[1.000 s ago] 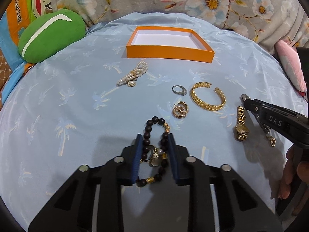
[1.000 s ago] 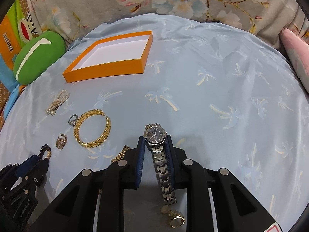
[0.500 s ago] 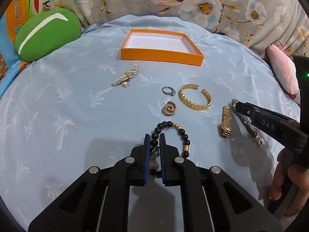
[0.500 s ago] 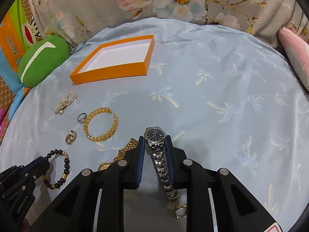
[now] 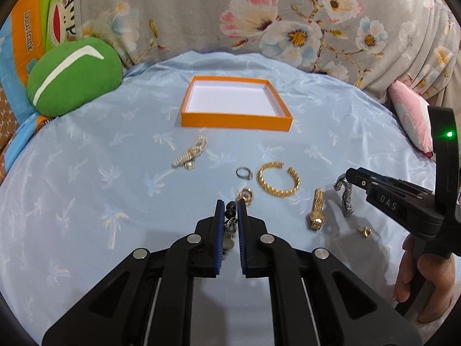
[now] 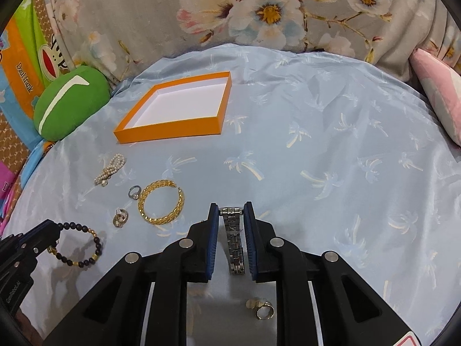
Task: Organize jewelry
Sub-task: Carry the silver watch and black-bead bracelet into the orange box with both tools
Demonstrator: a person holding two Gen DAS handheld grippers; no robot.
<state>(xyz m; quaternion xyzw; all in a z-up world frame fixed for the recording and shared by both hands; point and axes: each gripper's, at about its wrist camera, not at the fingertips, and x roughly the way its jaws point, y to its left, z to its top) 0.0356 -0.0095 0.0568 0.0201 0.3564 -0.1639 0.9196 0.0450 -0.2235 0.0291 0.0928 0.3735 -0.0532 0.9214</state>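
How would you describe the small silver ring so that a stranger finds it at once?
Start at the orange box on the blue cloth. Nearer the camera lies an open gold bangle. The silver ring lies just left of it, the only small silver piece among gold ones.

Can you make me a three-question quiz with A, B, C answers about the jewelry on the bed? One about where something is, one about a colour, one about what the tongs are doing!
1. Where is the silver ring?
A. In the box
B. Beside the gold bangle
C. On the green pillow

2. What colour is the box outside?
A. Orange
B. Purple
C. Black

3. What do the left tongs hold?
A. Nothing
B. The pearl clip
C. The bead bracelet

Answers:
1 B: the ring lies next to the bangle.
2 A: the box has orange walls.
3 C: the left tongs are shut on the bead bracelet.
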